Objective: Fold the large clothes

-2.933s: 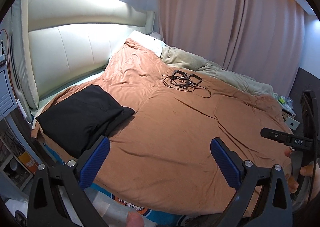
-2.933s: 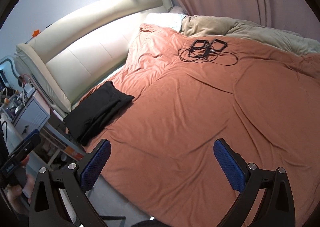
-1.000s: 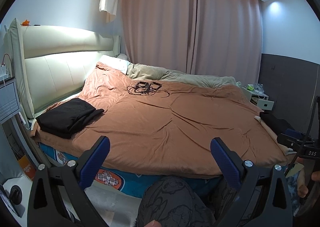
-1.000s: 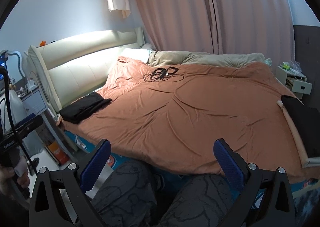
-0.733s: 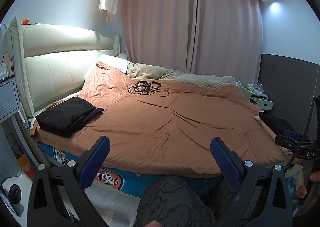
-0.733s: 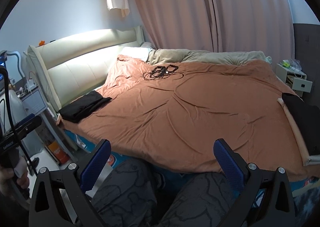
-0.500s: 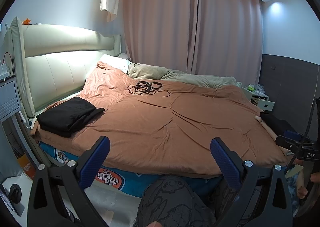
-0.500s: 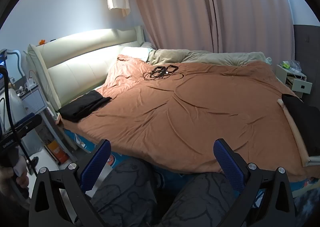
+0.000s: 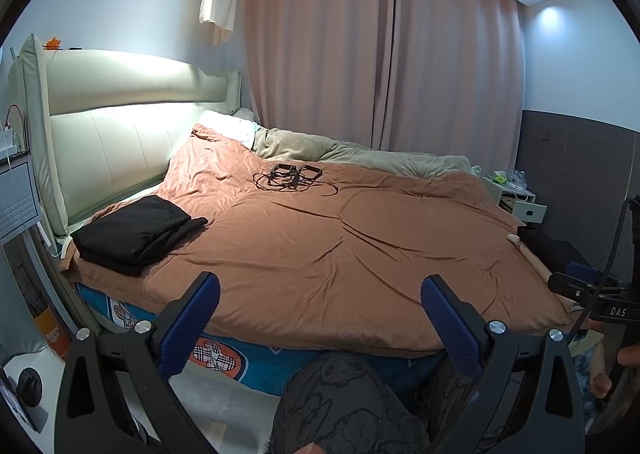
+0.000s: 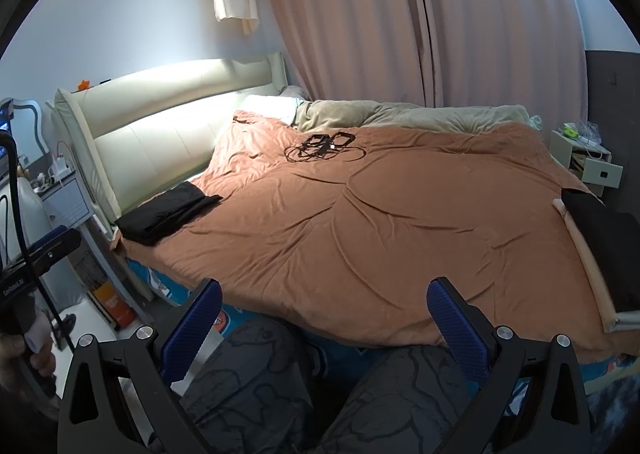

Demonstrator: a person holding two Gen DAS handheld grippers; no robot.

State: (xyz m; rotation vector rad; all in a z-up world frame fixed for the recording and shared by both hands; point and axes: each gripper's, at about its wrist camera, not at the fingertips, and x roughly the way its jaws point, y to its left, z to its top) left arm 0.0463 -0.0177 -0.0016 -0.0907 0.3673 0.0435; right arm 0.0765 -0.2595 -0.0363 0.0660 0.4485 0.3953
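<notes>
Bedroom: wide bed under a rust-brown duvet [image 9: 360, 246], pale padded headboard [image 9: 120, 125] off to the left, pink curtains [image 9: 380, 65] at the far side.

Left gripper [image 9: 320, 318]: jaws spread wide, nothing between them, held low at the near bed edge over the person's knee. Right gripper [image 10: 324, 318]: likewise wide apart and empty, just short of the duvet's near hem.

Folded black garment [image 9: 136, 230]: ahead and to the left of both grippers, on the duvet corner near the headboard, well apart from either. Looks like a finished fold, stacked flat.

Second dark item [image 10: 600, 238]: far right of the right gripper, at the bed's right edge. Possibly another garment waiting, or something else; too dark and cropped to tell.

Tangle of black cables [image 9: 292, 177]: far ahead, mid-bed. Not task gear.

Judgement: one piece done and set aside; no cloth in hand; next piece, if any, not yet picked up.
</notes>
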